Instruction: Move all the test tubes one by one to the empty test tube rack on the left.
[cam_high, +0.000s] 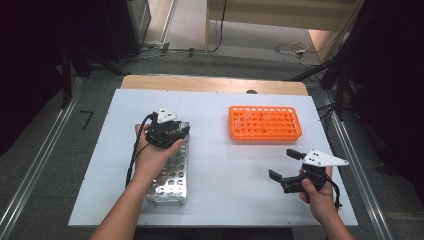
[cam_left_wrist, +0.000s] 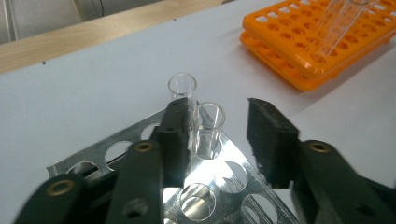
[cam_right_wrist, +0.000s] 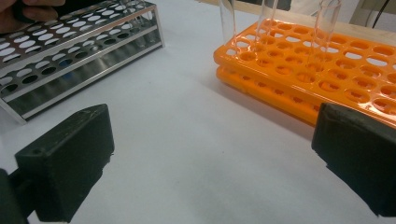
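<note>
Left tool (cam_high: 181, 131) sat over the far end of the metal rack (cam_high: 170, 177), on the left half of the white tabletop (cam_high: 225, 170); its jaws stood partly apart, gripping nothing; in the left gripper view the near glass tube (cam_left_wrist: 208, 130) stood between them, one jaw close against its side, the other well clear; I judged it just seated in its hole; a second tube (cam_left_wrist: 182, 87) stood just behind it, same row.

To finish this step cleanly I would lift the tool straight up along the tube, no sideways drift, or the close jaw could tip it or knock its neighbour.

Both tubes stood upright, long axis vertical, open mouths up, bases down in the rack.

Further right, the orange rack (cam_high: 265, 122) held more clear tubes (cam_right_wrist: 327, 23), also upright.

Far right, the right tool (cam_high: 283, 165) idled near the front edge, jaws wide, empty, pointed toward the orange rack.
</note>
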